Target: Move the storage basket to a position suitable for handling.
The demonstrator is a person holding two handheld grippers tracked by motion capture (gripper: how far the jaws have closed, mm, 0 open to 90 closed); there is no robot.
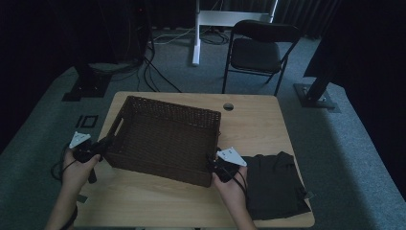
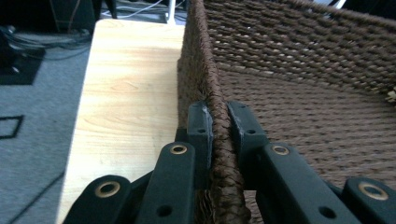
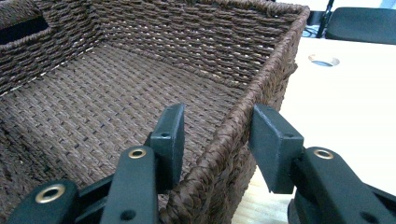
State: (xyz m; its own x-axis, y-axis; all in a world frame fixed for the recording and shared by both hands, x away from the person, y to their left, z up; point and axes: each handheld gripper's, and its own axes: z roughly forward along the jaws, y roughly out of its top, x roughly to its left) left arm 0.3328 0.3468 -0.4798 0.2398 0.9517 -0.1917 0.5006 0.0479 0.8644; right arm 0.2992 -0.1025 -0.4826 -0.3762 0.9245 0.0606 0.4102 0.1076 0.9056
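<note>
- The basket (image 1: 165, 139) is sitting on the table (image 1: 258, 124); it is a rectangular, open-topped container woven from dark brown fibre, with a braided rim and a slot handle cut into its short wall.
- The left gripper (image 2: 218, 125) is clamping the basket's rim: its two black, flat-faced pads are pressing on either side of the braided edge, with the woven wall standing upright between them.
- Beyond the left jaws, the rim is running straight ahead; the ribbed basket floor is lying to one side of them and the pale, smooth wood-grain tabletop to the other.
- The right gripper (image 3: 219, 140) is straddling the basket's rim near a corner: the jaws are standing apart, with one pad inside the basket and the other outside.
- The braided rim is passing between the right jaws; the inner pad appears just beside the weave, while the outer pad is showing a visible gap.
- Ahead of the right jaws, the coarse, basket-weave floor and walls are spreading out.
- In the high view, the left gripper (image 1: 88, 149) and the right gripper (image 1: 222, 165) are sitting at opposite near corners of the basket.
- A dark, folded cloth (image 1: 275, 184), soft and matte, is lying on the table just beside the right hand (image 1: 232, 189).
</note>
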